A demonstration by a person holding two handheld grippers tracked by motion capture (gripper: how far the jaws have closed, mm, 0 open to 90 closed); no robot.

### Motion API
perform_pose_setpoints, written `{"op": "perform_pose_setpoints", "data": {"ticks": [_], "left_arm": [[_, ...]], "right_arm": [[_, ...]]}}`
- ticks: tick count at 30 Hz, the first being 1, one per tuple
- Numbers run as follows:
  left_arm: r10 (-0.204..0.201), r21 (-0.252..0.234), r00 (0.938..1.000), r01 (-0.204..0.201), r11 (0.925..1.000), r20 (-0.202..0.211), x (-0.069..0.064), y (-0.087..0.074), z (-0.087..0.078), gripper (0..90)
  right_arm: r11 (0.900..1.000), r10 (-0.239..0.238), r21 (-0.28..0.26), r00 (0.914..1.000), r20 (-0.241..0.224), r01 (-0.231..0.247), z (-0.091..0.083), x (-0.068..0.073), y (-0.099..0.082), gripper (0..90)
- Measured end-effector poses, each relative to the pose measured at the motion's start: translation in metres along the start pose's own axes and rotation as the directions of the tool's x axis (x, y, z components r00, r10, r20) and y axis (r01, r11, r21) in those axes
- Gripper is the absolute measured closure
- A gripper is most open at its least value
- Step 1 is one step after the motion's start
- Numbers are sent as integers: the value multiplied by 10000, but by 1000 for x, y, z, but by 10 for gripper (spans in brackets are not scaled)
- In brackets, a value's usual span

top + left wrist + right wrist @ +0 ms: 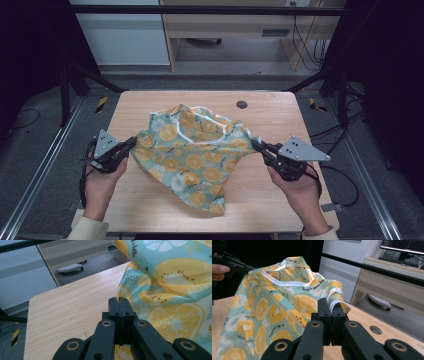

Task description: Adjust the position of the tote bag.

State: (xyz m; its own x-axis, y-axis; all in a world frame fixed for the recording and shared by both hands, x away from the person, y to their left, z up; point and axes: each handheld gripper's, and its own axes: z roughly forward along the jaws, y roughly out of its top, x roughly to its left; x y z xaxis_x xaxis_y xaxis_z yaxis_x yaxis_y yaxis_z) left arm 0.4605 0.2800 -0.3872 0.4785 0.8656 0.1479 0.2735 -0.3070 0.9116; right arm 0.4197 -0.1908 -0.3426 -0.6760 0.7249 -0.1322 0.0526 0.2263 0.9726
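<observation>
A small turquoise shirt [192, 155] printed with orange and lemon slices hangs stretched between the two grippers above the wooden table [150, 107], its lower part resting on the tabletop. My left gripper [132, 143] is shut on the shirt's left edge [120, 293]. My right gripper [256, 143] is shut on the white-trimmed right sleeve edge [335, 296]. In the right gripper view the white-bound neckline [287, 280] faces up and the left gripper [244, 267] holds the far corner.
A round cable hole [242, 104] sits near the table's back edge. Black frame bars [200, 10] surround the table. A wooden desk [240, 30] stands behind it, and cables lie on the floor at the right.
</observation>
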Motion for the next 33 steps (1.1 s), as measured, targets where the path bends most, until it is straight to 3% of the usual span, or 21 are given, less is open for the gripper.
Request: {"op": "perform_pose_setpoints", "data": {"ticks": [12, 20, 33], "left_arm": [[-243, -164, 9996, 245, 9996, 116, -2, -21, -16, 900], [-198, 106, 9997, 196, 9998, 130, -2, -40, -26, 900], [-302, 719, 9993, 286, 9970, 212, -1, -57, -27, 900]], "right_arm": [[9995, 274, -165, 9991, -338, -280, -8, 17, -13, 893], [9993, 355, -51, 9945, -987, -361, -13, 35, -32, 893], [9981, 610, 238, 9809, -1846, -576, -12, 47, -59, 893]]}}
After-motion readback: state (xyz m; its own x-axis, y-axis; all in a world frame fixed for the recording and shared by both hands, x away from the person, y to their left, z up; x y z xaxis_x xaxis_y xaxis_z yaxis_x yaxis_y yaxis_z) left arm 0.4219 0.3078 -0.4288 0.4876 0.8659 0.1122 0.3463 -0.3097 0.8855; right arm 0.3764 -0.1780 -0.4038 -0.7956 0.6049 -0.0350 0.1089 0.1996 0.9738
